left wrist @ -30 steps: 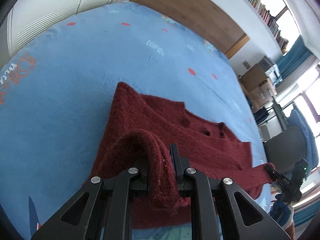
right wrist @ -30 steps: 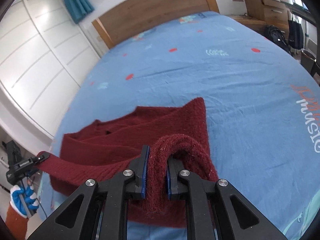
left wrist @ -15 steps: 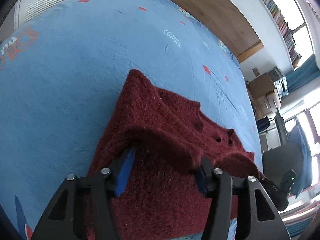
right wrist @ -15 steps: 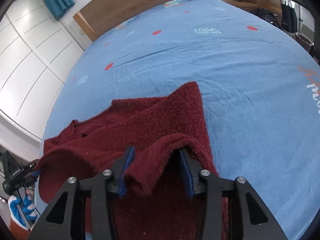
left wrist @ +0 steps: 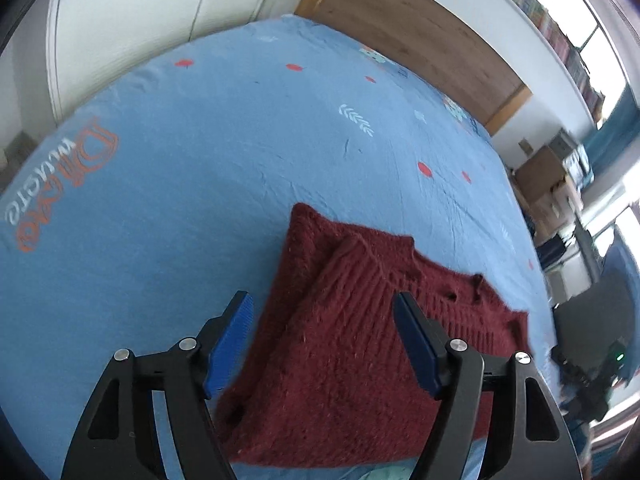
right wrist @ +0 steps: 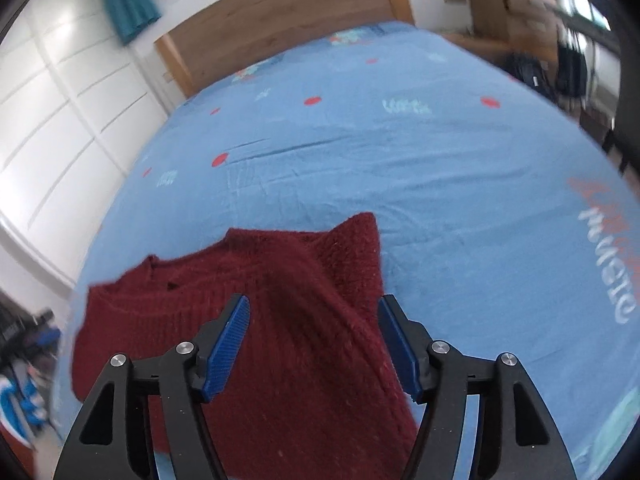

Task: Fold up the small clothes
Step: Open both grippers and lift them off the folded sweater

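A dark red knitted sweater [left wrist: 352, 344] lies folded on the blue bed sheet [left wrist: 200, 168], its near edge doubled over the body. My left gripper [left wrist: 322, 316] hovers just above its left part, jaws opening, blue pads clear of the knit. In the right wrist view the same sweater [right wrist: 288, 320] lies under my right gripper [right wrist: 314, 322], whose jaws are also opening with the wool below them and nothing pinched. The other gripper [left wrist: 588, 380] shows dimly at the sweater's far right end.
The sheet [right wrist: 440, 168] spreads wide beyond the sweater, with orange lettering [left wrist: 56, 188] to one side. A wooden headboard [right wrist: 280, 28] closes the far end. White wardrobe doors [right wrist: 60, 128] and boxes [left wrist: 548, 180] with furniture flank the bed.
Both grippers let go of the pinched sweater edge, which dropped flat onto the garment. Their jaws went from shut to wide apart, and the left one lifted slightly.
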Action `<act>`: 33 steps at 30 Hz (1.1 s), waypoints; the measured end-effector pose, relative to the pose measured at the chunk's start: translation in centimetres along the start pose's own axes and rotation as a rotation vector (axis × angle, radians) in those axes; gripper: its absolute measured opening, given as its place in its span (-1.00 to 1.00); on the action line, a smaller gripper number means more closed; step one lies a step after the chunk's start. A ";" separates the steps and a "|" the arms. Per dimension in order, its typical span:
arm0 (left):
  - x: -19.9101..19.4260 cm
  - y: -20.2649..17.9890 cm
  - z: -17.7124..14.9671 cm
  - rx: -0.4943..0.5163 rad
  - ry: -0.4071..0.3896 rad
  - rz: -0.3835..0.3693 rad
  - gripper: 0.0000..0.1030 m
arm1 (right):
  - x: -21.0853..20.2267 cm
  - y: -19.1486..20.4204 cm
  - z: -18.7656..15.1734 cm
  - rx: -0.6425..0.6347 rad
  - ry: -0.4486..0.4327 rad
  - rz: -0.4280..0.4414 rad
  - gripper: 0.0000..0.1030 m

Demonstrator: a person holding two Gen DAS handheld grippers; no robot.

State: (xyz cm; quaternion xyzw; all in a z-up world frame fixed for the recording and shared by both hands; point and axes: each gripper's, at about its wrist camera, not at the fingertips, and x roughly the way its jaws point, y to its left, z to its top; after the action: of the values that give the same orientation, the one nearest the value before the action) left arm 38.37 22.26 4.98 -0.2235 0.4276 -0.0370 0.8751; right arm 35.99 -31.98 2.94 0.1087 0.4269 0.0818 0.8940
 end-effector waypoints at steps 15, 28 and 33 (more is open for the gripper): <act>4.5 -4.1 -9.3 0.255 0.041 0.134 0.31 | 1.4 2.2 -8.6 -0.198 0.019 -0.126 0.32; 6.0 -7.5 -4.6 0.319 -0.034 0.132 0.31 | 1.5 4.8 -3.1 -0.249 -0.056 -0.114 0.47; 9.2 -7.8 -3.7 0.321 0.009 0.146 0.31 | 4.7 5.8 -1.6 -0.268 -0.025 -0.128 0.47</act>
State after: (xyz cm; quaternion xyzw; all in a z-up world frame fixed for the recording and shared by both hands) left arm 42.31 11.59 -0.40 -0.0489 0.4352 -0.0420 0.8980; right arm 37.38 -25.05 0.00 -0.0381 0.4071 0.0793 0.9091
